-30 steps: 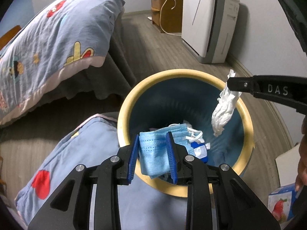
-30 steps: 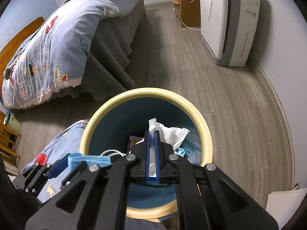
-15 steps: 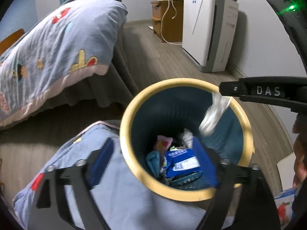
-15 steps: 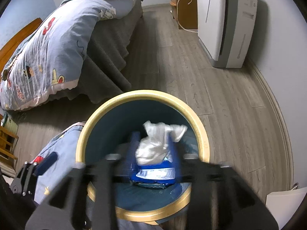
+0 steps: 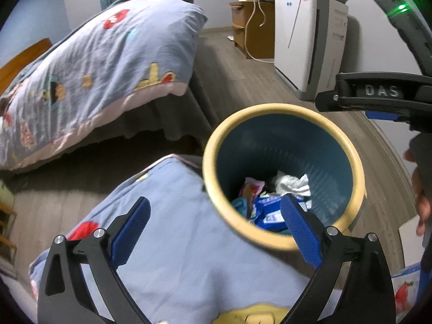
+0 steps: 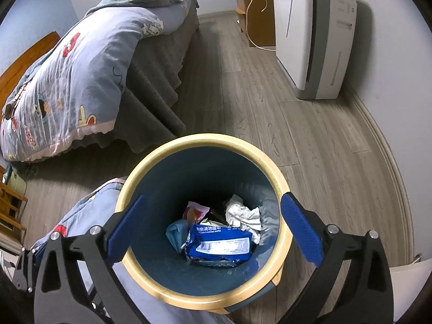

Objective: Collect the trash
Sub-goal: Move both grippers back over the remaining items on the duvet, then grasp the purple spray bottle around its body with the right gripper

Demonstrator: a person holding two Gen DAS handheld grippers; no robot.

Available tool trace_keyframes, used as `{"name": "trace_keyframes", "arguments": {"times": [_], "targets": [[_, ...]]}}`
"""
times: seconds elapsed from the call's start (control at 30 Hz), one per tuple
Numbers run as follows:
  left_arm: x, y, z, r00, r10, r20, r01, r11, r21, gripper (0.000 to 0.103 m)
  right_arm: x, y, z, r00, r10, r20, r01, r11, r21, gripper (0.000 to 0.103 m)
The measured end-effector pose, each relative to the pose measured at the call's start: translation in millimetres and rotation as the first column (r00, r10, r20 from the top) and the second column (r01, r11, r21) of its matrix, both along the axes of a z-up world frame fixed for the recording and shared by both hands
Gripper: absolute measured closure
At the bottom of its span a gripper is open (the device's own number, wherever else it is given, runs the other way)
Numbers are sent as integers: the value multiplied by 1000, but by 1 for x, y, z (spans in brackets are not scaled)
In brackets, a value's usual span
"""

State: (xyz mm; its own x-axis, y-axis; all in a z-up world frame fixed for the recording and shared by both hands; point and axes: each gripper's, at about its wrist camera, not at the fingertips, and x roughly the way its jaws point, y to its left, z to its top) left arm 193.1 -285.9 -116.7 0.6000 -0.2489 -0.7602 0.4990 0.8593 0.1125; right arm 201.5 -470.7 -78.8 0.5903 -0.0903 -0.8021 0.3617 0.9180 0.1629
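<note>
A blue bin with a yellow rim (image 5: pixel 209 162) (image 6: pixel 210 137) stands on the wood floor. At its bottom lie a crumpled white tissue (image 6: pixel 243 214) (image 5: pixel 293 183), a blue wipes pack (image 6: pixel 221 243) (image 5: pixel 270 210), a light-blue face mask (image 6: pixel 176 232) (image 5: pixel 239 205) and a pink wrapper (image 6: pixel 195 210). My left gripper (image 5: pixel 215 201) hangs over the bin's near left rim, its jaws opening with nothing between them. My right gripper (image 6: pixel 213 197) is centred above the bin's mouth, jaws opening and empty too. It also shows from the side at the bin's far right (image 5: pixel 340 105).
A bed with a blue cartoon quilt (image 6: pixel 67 81) fills the left. A blue patterned cushion (image 5: pixel 175 243) lies against the bin's left side. A white air purifier (image 6: pixel 313 35) and a wooden cabinet (image 6: pixel 259 13) stand along the far wall. A strawberry carton (image 5: pixel 405 291) sits at the right.
Both grippers went from shut to wide open. The face mask fell from the left one and the white tissue from the right one into the bin. The left gripper shifted left.
</note>
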Motion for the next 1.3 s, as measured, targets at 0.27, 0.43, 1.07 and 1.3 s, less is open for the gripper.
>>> {"name": "trace_keyframes", "arguments": {"times": [0.27, 0.43, 1.07, 1.3], "targets": [[-37, 59, 33, 996, 82, 32, -83, 996, 14, 7, -9, 28, 15, 998, 65, 15, -64, 995, -76, 6], [-69, 113, 64, 988, 139, 70, -142, 989, 32, 6, -15, 57, 22, 992, 129, 0, -129, 988, -84, 6], [-143, 299, 60, 893, 449, 29, -450, 892, 36, 5, -69, 226, 27, 891, 450, -63, -455, 885, -100, 6], [-151, 322, 67, 890, 456, 16, -455, 890, -31, 5, -81, 291, -4, 778, 618, -115, -627, 776, -69, 6]]}}
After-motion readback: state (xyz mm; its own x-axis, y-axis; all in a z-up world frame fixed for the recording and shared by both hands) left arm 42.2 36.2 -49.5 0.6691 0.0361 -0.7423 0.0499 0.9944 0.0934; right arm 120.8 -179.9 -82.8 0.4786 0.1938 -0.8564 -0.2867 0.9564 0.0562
